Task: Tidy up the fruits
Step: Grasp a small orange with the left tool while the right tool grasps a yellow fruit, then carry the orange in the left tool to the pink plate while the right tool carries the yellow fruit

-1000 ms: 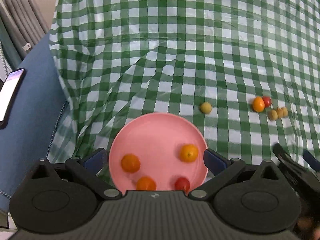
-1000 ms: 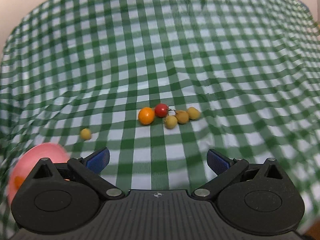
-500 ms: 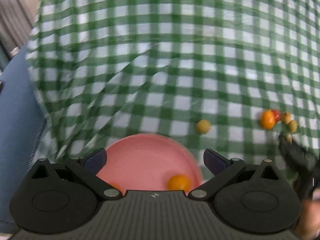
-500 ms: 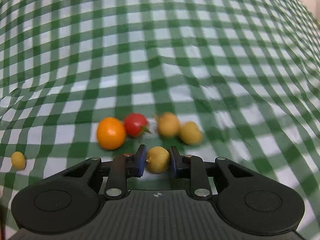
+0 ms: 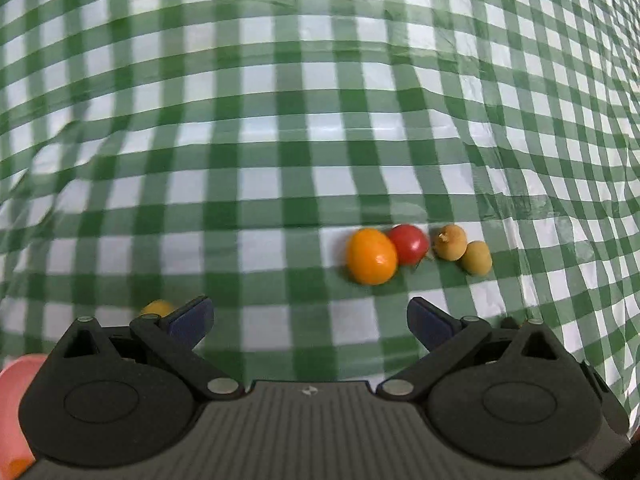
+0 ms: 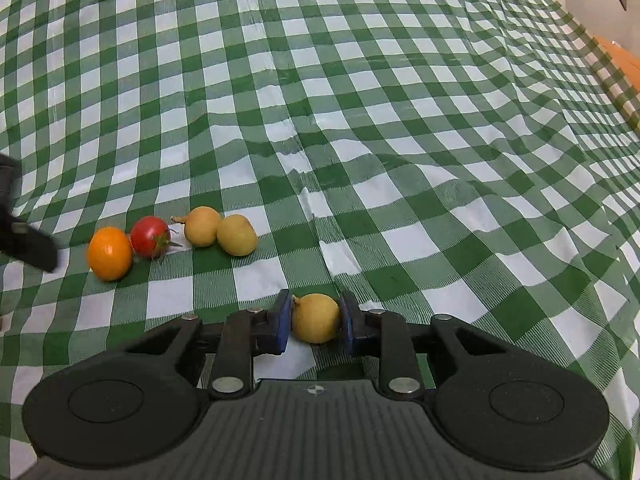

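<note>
While the right gripper [image 6: 315, 318] pinches one yellow fruit [image 6: 316, 319] just above the checked cloth [image 6: 360, 100], the left gripper [image 5: 310, 320] hangs wide open near the orange fruit [image 5: 371, 256]; four fruits remain clustered, so sorting looks only partly done.

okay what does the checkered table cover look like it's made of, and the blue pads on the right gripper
Green checkered cover: probably thin plastic or vinyl, glossy; it shows sharp creases and shiny highlights. The pads on the right gripper, shut on a yellow fruit: likely matte rubber or soft plastic, dull blue with no glare; uncertain.
</note>
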{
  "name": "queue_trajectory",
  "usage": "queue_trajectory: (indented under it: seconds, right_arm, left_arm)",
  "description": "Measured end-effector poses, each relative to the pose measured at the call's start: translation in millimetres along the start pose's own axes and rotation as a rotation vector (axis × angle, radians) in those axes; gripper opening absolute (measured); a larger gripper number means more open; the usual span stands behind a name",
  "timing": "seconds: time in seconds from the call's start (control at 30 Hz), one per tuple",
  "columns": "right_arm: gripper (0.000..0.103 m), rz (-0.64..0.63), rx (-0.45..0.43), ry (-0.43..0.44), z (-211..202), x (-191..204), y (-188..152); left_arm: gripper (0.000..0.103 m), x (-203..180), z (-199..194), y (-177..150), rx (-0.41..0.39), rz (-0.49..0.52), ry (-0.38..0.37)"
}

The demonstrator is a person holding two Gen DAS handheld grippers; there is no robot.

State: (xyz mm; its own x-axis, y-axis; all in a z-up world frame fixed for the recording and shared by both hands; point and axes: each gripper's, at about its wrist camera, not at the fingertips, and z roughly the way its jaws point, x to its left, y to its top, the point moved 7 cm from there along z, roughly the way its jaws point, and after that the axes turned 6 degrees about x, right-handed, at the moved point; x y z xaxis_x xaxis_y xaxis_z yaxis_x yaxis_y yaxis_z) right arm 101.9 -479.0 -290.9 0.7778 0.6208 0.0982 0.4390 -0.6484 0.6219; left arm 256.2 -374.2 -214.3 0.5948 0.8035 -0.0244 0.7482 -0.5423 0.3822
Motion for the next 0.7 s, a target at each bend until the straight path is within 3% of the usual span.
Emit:
queue_trajectory:
  seconds: [0.1,0.23,0.47,0.5,0.6,0.7]
  right_arm:
    - [0.027,0.001,-0.006,-0.005,5,2,6]
    - [0.027,0.007,-0.012,-0.007,6,2,7]
    - [0.028,-0.004,-0.020,-0.012,8,4,7]
    - [0.028,-0.004,-0.021,-0.012,8,5,7]
    - [0.027,0.006,-0.019,-0.009,9,5,7]
    - [0.027,0.065,-0.014,0.021,9,1,9]
  left_arm:
    - [0.103,-2,22,8,0.034,-0.001,-0.015]
    - [0.102,-8,39,19,0.078,-0.008,-0.105]
    - [0.099,-1,58,42,0.094,-0.076,-0.126]
    - [0.092,2,57,44,0.099,-0.090,-0.138]
    - [0.040,1,48,46,0.144,-0.134,-0.260]
    - [0.038,6,45,40,0.205,-0.214,-0.255]
